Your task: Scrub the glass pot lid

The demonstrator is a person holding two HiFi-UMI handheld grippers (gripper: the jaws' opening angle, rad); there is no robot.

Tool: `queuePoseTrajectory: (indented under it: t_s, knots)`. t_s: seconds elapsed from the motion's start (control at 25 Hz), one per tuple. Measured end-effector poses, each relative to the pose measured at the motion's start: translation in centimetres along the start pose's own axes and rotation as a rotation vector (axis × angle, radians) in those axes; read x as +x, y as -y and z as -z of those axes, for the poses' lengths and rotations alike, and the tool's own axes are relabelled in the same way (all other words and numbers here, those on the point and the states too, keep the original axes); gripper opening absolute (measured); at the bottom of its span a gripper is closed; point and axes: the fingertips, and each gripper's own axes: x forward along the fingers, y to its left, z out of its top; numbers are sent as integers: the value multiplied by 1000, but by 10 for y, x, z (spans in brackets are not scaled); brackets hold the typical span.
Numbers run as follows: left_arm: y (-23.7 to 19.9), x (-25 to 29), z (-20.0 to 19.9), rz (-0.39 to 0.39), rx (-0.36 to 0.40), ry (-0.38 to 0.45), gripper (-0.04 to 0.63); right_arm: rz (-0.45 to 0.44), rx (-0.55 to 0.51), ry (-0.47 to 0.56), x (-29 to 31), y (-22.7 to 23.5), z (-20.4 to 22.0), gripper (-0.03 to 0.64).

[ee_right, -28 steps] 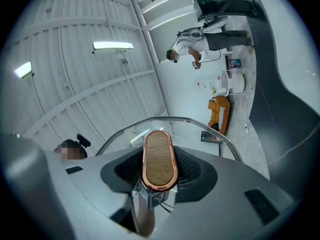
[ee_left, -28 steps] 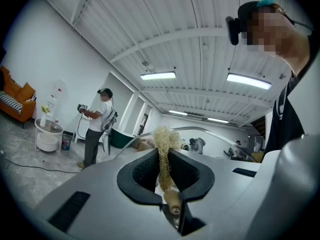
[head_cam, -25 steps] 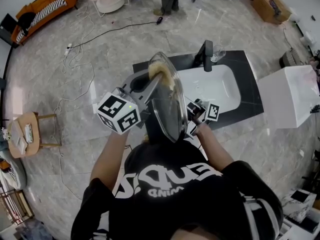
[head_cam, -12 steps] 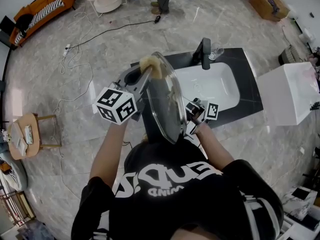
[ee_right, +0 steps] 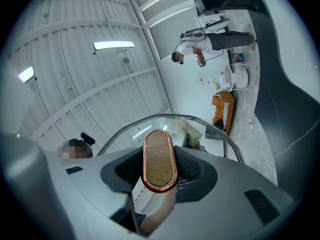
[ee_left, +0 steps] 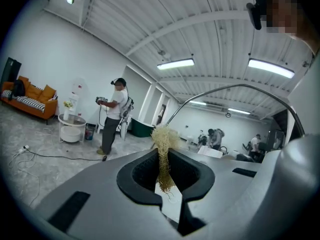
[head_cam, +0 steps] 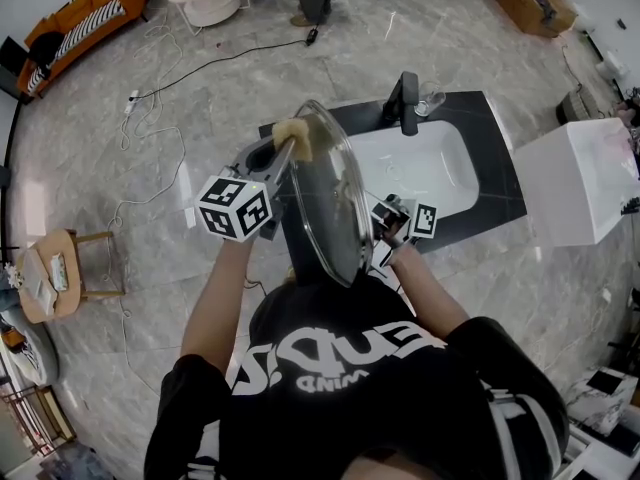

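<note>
Your right gripper (ee_right: 160, 180) clamps wooden knob (ee_right: 159, 156) of glass pot lid (head_cam: 335, 203): rigid, breakable, likely slick when wet. Grip only there. Left gripper (ee_left: 163, 176) pinches soft scrubber (head_cam: 297, 136) at lid's 11 o'clock rim.

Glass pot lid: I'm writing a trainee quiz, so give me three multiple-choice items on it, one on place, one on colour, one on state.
1. Where does the pale fibrous scrubbing pad sit against the round glass pot lid?
A at its far rim
B at its near rim
C at its centre

2. What colour is the lid's oval knob?
A black
B wood-toned with a copper edge
C blue

3. What is the right tool doing?
A open and empty
B holding the pad
C shut on the knob

Answers:
1 A: the head view shows the pad at the end of the lid farthest from the person.
2 B: the right gripper view shows a wood face ringed in copper.
3 C: its jaws clamp the knob's sides.
</note>
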Motion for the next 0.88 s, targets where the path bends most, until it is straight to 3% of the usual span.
queuePoseTrajectory:
  t_s: [0.48,0.88]
  knots:
    - [-17,-3,66,-46,17,-137,44,12,-11,29,-2,-2,-5,170]
    - [7,-11,111,-17,8,-214,44,38,-44,60,-5,3,-17,170]
